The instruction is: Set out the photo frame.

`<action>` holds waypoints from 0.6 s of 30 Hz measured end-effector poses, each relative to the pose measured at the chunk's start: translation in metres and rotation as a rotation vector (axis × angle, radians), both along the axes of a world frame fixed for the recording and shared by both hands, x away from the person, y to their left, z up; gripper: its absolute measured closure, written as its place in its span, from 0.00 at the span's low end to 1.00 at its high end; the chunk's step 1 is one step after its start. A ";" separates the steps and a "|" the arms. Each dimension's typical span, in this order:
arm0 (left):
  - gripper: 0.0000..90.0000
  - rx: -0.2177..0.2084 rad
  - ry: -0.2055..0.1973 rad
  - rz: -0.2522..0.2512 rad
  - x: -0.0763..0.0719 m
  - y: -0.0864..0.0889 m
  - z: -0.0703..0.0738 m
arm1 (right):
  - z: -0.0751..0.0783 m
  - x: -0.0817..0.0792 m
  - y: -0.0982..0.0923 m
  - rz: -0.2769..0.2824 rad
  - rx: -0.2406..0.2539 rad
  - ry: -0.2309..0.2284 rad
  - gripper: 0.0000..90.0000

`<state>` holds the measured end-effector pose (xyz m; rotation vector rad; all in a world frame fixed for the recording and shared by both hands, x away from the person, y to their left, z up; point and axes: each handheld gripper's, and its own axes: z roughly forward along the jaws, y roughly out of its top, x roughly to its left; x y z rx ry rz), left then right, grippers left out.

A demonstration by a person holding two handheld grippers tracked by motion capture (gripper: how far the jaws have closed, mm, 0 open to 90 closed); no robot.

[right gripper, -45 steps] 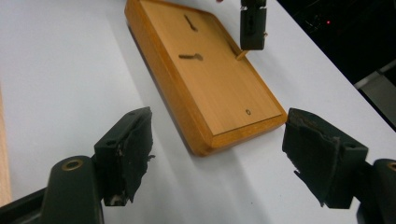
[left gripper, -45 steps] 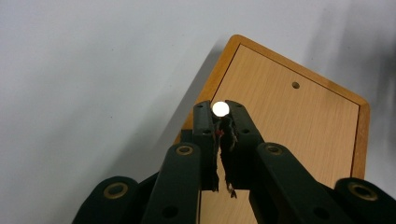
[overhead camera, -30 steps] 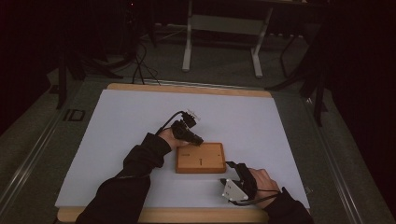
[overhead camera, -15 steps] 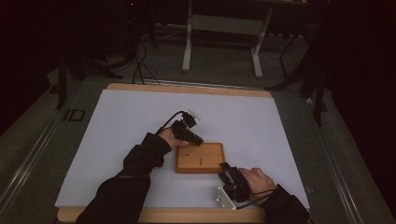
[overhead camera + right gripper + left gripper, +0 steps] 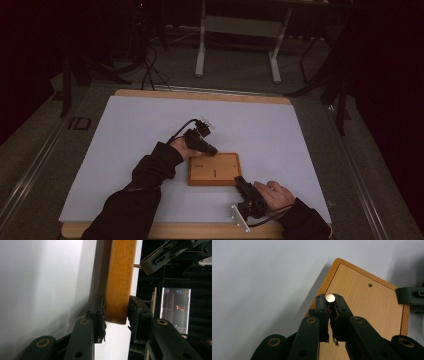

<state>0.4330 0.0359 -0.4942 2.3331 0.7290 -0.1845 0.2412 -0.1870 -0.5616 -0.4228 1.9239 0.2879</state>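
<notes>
Jaws of the left gripper [image 5: 330,305] are nearly closed on a small pale round-headed pin [image 5: 330,298], pinched at the tips in the middle of the left gripper view. Just beyond that pin lies the wooden board [image 5: 364,307], running from the centre toward the right edge, with a small hole [image 5: 370,285] up and to the right of the pin head. That hole looks the likely target, so the pin would need to travel up-right across the board face.

In the right gripper view, the right gripper [image 5: 116,312] clamps the board's near edge between its two jaws, apparently steadying it.

From the high view the board [image 5: 215,169] sits low-centre on the white table [image 5: 125,130], left gripper [image 5: 210,149] at its upper-left corner, right gripper [image 5: 241,182] at its lower-right corner.
</notes>
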 end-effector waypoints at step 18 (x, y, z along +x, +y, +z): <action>0.17 -0.075 -0.180 0.014 -0.023 0.020 0.025 | 0.015 0.005 -0.001 0.002 0.023 0.052 0.76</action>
